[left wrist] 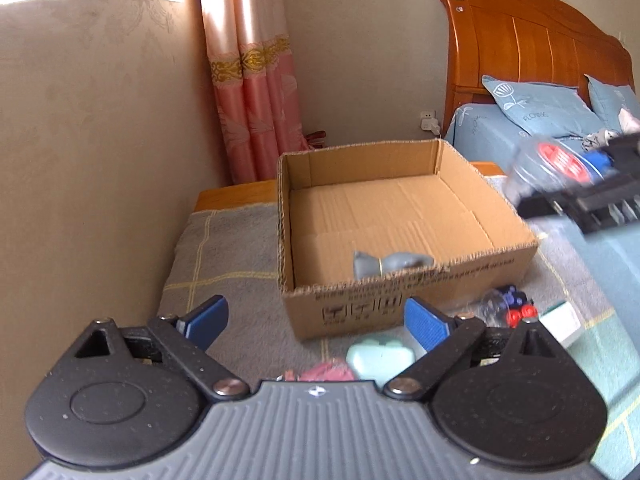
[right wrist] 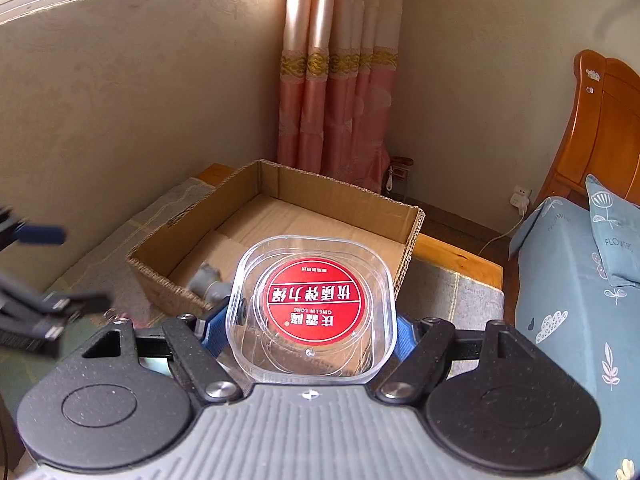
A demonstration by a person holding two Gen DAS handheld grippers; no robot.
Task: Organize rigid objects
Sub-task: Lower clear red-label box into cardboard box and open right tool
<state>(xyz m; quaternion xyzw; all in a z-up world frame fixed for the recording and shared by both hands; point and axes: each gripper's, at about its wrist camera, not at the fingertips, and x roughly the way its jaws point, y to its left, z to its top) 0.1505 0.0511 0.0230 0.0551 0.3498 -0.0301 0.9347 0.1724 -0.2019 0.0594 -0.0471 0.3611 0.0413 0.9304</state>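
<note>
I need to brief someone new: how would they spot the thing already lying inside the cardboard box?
Find the open cardboard box on the grey checked blanket below the pink curtain. Look at its floor by the near wall, which bears printed symbols. The small grey object lying there is the only thing seen in the box; the other items lie outside on the blanket.
</note>
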